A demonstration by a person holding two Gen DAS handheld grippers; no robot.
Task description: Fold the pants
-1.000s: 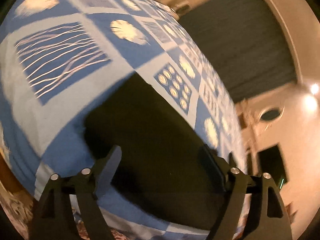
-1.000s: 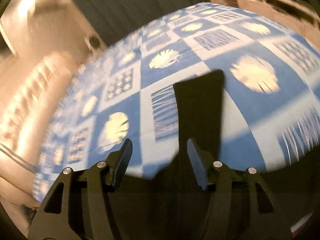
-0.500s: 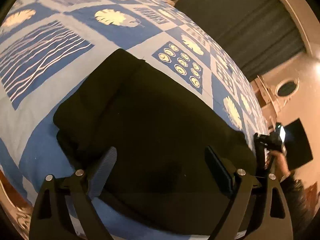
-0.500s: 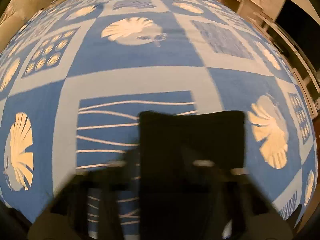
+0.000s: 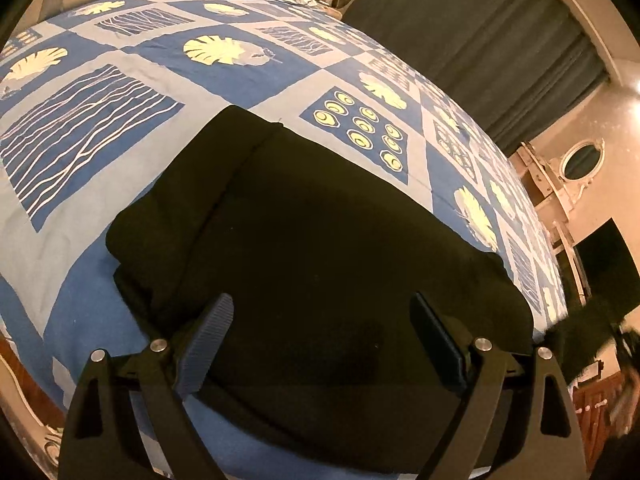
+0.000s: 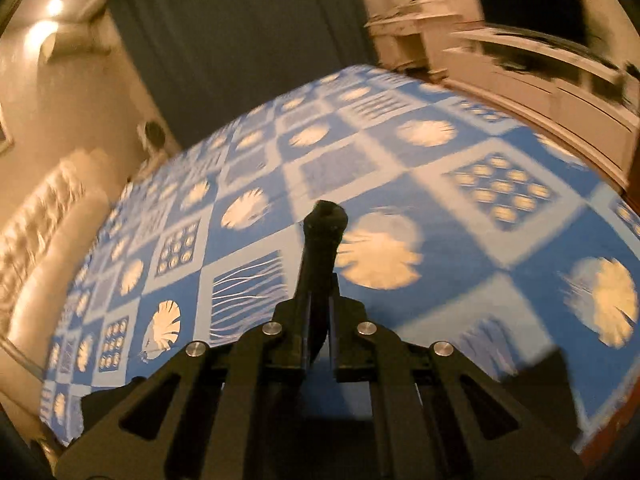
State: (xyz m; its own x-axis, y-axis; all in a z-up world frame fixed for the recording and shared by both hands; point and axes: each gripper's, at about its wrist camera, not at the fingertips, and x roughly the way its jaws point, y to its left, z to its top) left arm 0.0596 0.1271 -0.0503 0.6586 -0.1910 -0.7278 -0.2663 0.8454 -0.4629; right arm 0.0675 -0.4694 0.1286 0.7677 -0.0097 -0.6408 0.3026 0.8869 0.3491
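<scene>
The soft, limp black fabric pants (image 5: pixel 320 248) lie under the open left hand-held gripper (image 5: pixel 320 344); the right hand-held gripper (image 6: pixel 318 328) pinches a fold.

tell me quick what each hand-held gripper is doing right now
Left hand-held gripper: open, empty, over the black pants.
Right hand-held gripper: closed on a bunch of the black pants.

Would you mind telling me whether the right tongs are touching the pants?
Touching. The right wrist view shows the right tongs shut on a strip of black pants, which sticks out beyond the fingertips above the bedspread.
</scene>
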